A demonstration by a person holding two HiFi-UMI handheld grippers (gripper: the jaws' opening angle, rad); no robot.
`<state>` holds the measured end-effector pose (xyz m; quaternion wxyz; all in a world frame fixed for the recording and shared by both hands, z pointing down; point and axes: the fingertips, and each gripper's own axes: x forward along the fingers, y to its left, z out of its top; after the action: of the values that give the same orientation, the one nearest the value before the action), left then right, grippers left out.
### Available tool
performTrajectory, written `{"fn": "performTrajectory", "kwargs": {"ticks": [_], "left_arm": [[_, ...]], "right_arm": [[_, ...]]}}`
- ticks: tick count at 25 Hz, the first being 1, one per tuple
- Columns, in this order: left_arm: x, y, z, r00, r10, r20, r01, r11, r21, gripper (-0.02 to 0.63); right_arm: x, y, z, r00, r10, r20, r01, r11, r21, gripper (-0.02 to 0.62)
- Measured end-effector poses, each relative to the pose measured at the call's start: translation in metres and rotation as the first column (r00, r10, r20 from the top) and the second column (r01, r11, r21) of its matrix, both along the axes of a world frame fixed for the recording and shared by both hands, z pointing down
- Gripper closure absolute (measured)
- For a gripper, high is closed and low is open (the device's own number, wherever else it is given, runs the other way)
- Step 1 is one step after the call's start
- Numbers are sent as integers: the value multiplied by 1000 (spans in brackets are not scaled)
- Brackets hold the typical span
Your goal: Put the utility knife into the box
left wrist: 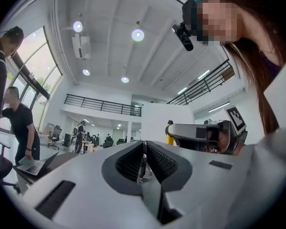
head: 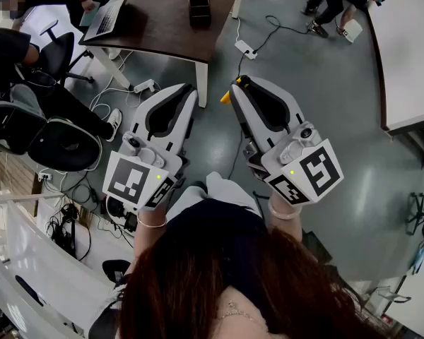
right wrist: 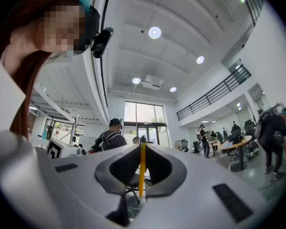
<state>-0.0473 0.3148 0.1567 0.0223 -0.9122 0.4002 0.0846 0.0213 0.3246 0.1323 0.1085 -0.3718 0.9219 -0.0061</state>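
Note:
The yellow utility knife (head: 226, 97) is clamped edge-on in my right gripper (head: 239, 82). In the right gripper view it shows as a thin yellow strip (right wrist: 142, 171) between the closed jaws of the right gripper (right wrist: 142, 148). My left gripper (head: 186, 89) is held beside it at the same height, its jaws pressed together with nothing in them, as the left gripper view (left wrist: 144, 145) also shows. Both grippers are raised over the grey floor. A black compartmented box (head: 198, 9) stands on the brown table (head: 162, 20) ahead, well beyond both tips.
A laptop (head: 106, 18) lies on the table's left end, with a seated person beside it. Office chairs (head: 60, 143) stand at left. A power strip (head: 245, 49) and cables lie on the floor. A white table edge (head: 403, 55) runs along the right. People stand farther back.

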Motion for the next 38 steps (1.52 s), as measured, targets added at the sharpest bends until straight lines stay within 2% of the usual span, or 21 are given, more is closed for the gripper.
{"fn": "performTrajectory", "kwargs": {"ticks": [9, 19, 25, 31, 38], "left_arm": [[2, 2, 1, 999, 37, -8, -38, 999, -10, 578], [21, -27, 9, 998, 61, -13, -62, 997, -43, 578], [28, -56, 9, 999, 28, -27, -30, 998, -53, 578], [11, -100, 24, 999, 24, -30, -26, 997, -74, 578], [9, -181, 36, 997, 69, -18, -70, 995, -76, 578]], "right_arm": [[-5, 1, 3, 1000, 15, -17, -16, 1000, -7, 551], [17, -31, 4, 999, 25, 24, -25, 1000, -9, 549], [26, -64, 2, 1000, -3, 22, 3, 1000, -10, 551], [6, -108, 12, 1000, -11, 20, 12, 1000, -20, 551], [-7, -186, 21, 1000, 20, 0, -20, 1000, -24, 551]]}}
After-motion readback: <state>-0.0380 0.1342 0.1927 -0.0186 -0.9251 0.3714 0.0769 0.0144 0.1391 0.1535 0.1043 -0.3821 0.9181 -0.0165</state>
